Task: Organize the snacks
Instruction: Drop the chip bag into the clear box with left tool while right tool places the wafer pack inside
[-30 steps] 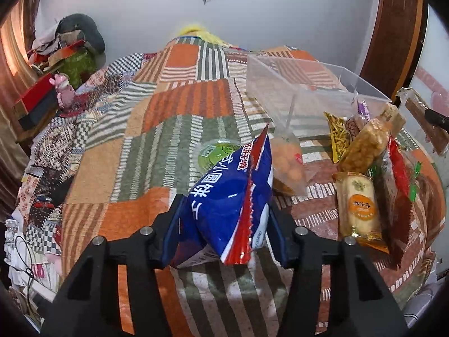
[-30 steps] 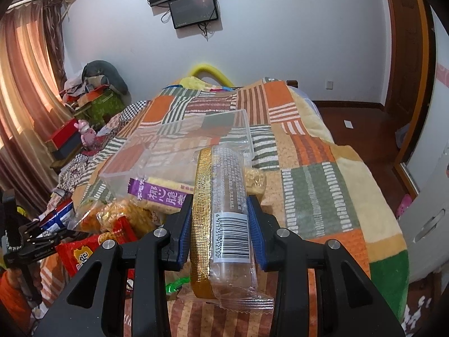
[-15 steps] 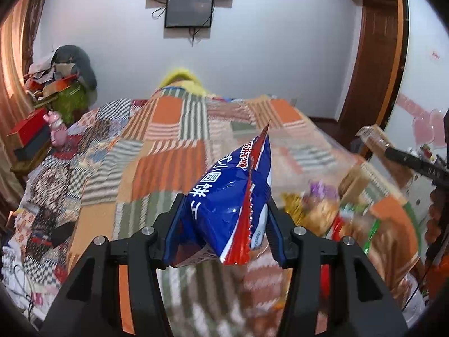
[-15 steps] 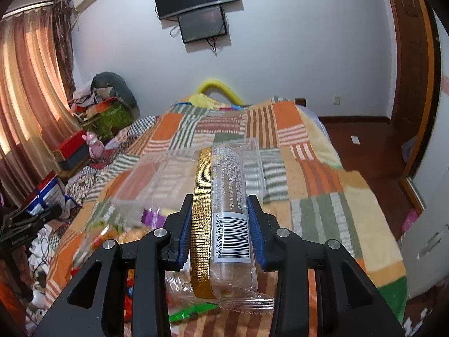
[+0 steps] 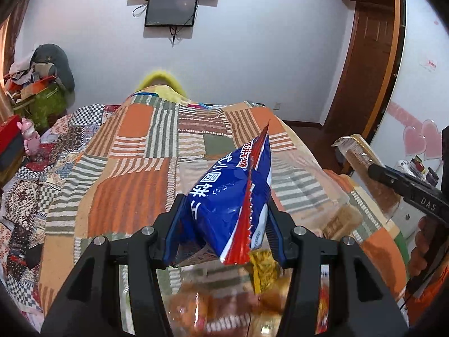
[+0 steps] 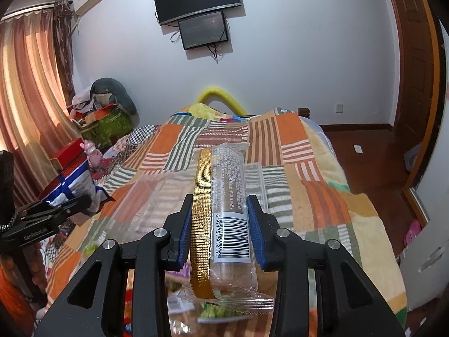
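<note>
Patchwork bedding (image 6: 317, 196) in orange, green and striped squares covers the bed, and both snacks in hand hang above it. From the left wrist view, the blue snack bag (image 5: 233, 196) sits dead centre, pinched by the left gripper (image 5: 224, 230), its red crimped edge pointing to 12 o'clock. The long clear-wrapped biscuit pack (image 6: 224, 213), with its gold strip and barcode, is clamped just as firmly in the right gripper (image 6: 221, 230), lying lengthwise toward 12 o'clock. Each gripper shows at the other view's edge: the right at 3 o'clock, the left at 9 o'clock.

Just beyond the biscuit pack lies the clear plastic bin (image 6: 157, 202), seemingly with nothing in it yet. Loose snack packets (image 5: 252, 295) blur at 6 o'clock under the left gripper; too smeared to count.

I count two held snacks, two grippers, one bin.

My guess is both are headed for the bin. Done well, each would come over the rim, lower close to the floor, then let go. The puffy bag may slump, so I'd lay the stiff pack flat along a wall.
</note>
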Demonstrator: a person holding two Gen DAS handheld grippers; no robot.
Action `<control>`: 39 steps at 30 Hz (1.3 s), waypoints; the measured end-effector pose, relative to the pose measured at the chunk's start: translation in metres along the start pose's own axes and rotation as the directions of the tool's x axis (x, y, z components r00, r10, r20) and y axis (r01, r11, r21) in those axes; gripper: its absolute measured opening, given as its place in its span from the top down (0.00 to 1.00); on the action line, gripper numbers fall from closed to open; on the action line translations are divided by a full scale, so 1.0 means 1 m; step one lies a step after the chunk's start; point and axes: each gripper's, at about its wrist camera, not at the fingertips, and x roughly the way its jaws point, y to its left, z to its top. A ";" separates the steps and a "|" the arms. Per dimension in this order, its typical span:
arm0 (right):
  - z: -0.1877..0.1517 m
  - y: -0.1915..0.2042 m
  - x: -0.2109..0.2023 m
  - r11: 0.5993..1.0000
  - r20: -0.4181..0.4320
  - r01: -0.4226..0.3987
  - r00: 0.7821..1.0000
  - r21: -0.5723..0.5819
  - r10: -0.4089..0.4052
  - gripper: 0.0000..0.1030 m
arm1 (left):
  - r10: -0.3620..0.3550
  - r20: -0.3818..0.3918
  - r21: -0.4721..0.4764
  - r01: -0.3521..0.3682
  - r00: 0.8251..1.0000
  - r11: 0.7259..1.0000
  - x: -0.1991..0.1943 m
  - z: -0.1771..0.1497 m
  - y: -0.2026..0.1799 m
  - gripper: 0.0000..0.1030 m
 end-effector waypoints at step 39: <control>0.005 -0.010 0.026 0.999 -0.119 0.004 0.993 -0.032 -0.007 0.61 | -0.012 -0.074 0.011 0.013 0.997 1.000 0.024 0.017 -0.009 0.31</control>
